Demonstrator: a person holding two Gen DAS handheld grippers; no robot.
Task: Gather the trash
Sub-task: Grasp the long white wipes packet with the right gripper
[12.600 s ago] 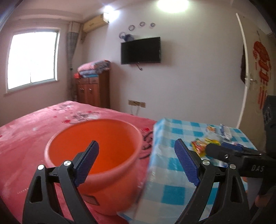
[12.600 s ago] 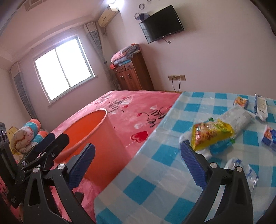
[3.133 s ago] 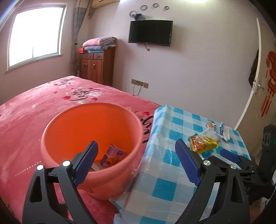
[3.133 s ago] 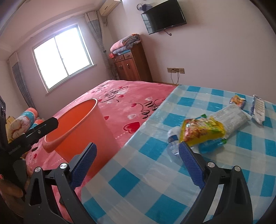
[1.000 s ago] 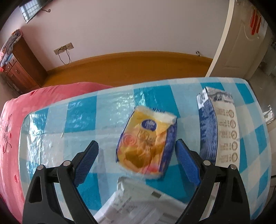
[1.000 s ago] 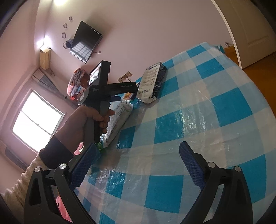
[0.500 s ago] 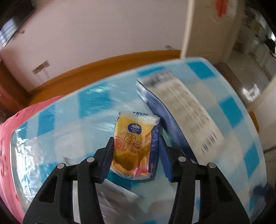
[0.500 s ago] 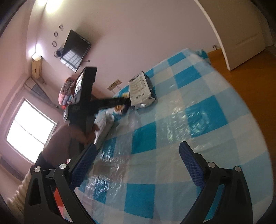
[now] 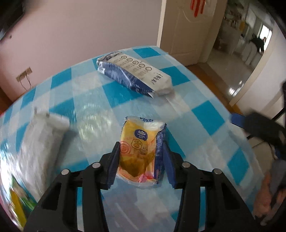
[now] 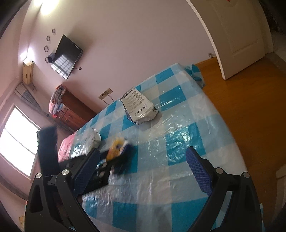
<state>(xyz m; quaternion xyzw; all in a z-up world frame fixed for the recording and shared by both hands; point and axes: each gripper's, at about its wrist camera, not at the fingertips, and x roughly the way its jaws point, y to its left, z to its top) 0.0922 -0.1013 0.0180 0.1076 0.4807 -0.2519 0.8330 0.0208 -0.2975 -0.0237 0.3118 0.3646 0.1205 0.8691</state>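
- Fingers of the left gripper [image 9: 141,162] pinch a yellow Vinda tissue pack [image 9: 141,151] mid-table; right gripper [image 10: 143,169] gapes, empty.
- Only the right wrist view shows the television [image 10: 67,57] and dresser [image 10: 75,112].
- Blue-checked tablecloth [image 9: 205,114] carries a navy-white packet [image 9: 135,76] near its far edge.

1. Both views are bright with daylight; in the right wrist view a window [image 10: 16,141] at the left edge is blown out white.
2. A ceiling glow [image 10: 48,7] flares at the top left.
3. Glare glints on the plastic table [image 10: 178,135] cover.
4. Fisheye bending curves the door [image 10: 237,35] and darkens the corners.
5. Motion blur smears the white pack [image 9: 35,142] at the left wrist view's left edge, and the left gripper [image 10: 114,160] in the right wrist view.
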